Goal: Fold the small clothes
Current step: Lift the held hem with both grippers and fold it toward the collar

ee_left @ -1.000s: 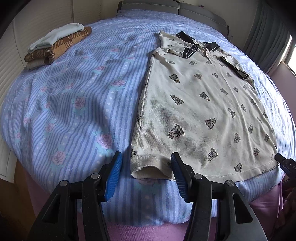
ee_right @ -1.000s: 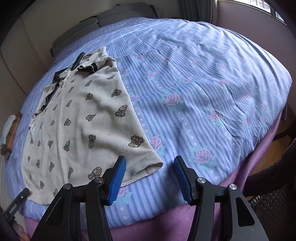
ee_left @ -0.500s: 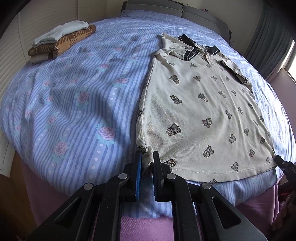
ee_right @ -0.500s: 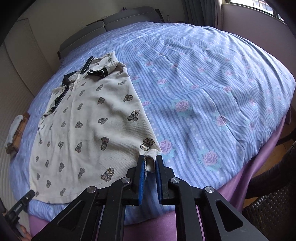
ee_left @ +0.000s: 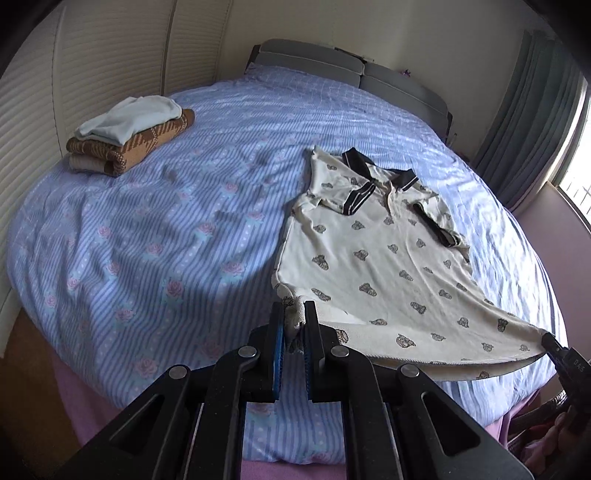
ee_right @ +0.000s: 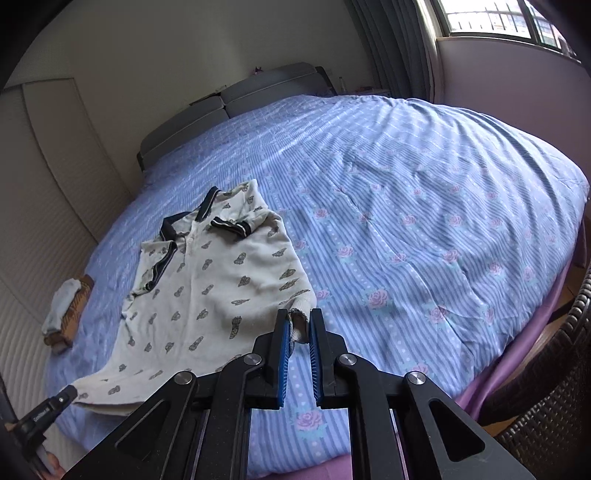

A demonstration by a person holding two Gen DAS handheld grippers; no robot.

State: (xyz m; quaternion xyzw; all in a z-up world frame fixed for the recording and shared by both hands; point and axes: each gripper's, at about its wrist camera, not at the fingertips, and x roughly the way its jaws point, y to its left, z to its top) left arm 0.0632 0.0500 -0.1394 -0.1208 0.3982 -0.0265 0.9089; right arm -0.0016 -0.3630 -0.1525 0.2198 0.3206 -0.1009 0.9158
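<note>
A cream polo shirt (ee_left: 373,258) with dark collar and small printed figures lies on the blue striped bed, collar towards the headboard. It also shows in the right wrist view (ee_right: 218,280). My left gripper (ee_left: 294,321) is shut on the hem's left corner. My right gripper (ee_right: 297,326) is shut on the hem's right corner. Both corners are lifted off the bed, and the hem hangs stretched between them. The right gripper's tip shows at the left wrist view's right edge (ee_left: 554,343).
A stack of folded clothes (ee_left: 129,133) sits at the bed's far left, near the slatted wall. The grey headboard (ee_left: 351,70) is at the far end. A wicker chair (ee_right: 554,387) stands right of the bed. A window (ee_right: 491,18) is at the right.
Both grippers closed on the hem corners, then lifted and drew them up and back; the hem now hangs clear of the bed.
</note>
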